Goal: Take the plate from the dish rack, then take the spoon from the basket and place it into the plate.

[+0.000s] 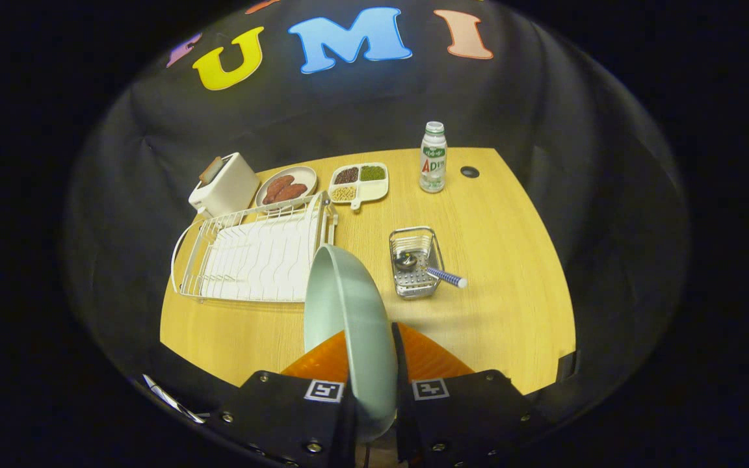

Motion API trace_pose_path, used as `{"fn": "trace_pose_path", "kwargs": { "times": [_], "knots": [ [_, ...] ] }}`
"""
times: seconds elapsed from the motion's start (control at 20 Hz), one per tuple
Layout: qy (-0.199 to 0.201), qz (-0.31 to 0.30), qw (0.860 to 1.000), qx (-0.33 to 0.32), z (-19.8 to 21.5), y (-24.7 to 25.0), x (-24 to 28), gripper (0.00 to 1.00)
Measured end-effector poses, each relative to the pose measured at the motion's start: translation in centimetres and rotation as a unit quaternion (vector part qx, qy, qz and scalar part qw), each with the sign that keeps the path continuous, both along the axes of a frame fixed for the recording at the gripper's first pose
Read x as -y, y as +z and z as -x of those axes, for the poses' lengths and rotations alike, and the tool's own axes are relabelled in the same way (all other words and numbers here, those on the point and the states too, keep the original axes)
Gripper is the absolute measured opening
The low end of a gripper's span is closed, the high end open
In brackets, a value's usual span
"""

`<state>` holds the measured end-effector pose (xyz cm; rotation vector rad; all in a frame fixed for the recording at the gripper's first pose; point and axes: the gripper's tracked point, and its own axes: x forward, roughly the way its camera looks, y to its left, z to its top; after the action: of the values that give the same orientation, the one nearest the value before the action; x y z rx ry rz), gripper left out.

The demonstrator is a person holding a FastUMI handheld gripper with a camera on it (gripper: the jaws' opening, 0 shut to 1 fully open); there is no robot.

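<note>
A pale green plate [348, 325] stands on edge between my fingers, held above the wooden table [511, 312]; my gripper [371, 364] is shut on its rim. Beyond it to the left lies the white wire dish rack [251, 253], with no dishes in it. To the right of the plate sits a small metal basket [413, 263] holding a spoon [426, 268], its bowl inside the basket and its blue-and-white striped handle sticking out over the basket's right edge.
At the back of the table stand a white toaster [225, 185], a plate of sausages [287, 185], a divided dish of beans [358, 182] and a small white bottle [433, 157]. A dark round hole [469, 171] is near the bottle.
</note>
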<state>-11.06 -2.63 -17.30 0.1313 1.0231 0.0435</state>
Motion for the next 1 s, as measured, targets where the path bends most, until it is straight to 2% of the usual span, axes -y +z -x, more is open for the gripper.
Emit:
{"fn": "trace_pose_path", "kwargs": {
  "times": [0.15, 0.3, 0.55, 0.8, 0.9, 1.0],
  "knots": [
    [-0.019, -0.019, 0.999, -0.031, 2.0, -4.1, 0.6, 0.24],
    [-0.015, -0.042, 0.998, -0.054, 3.0, -7.6, -0.2, 0.24],
    [-0.026, -0.123, 0.99, -0.058, 2.5, -11.1, -2.1, 0.24],
    [0.001, -0.171, 0.983, -0.062, 3.3, -14.1, -3.4, 0.24],
    [-0.017, -0.198, 0.978, -0.064, 3.1, -15.2, -3.6, 0.25],
    [-0.027, -0.186, 0.98, -0.068, 3.1, -16.5, -2.8, 0.29]
  ]
}}
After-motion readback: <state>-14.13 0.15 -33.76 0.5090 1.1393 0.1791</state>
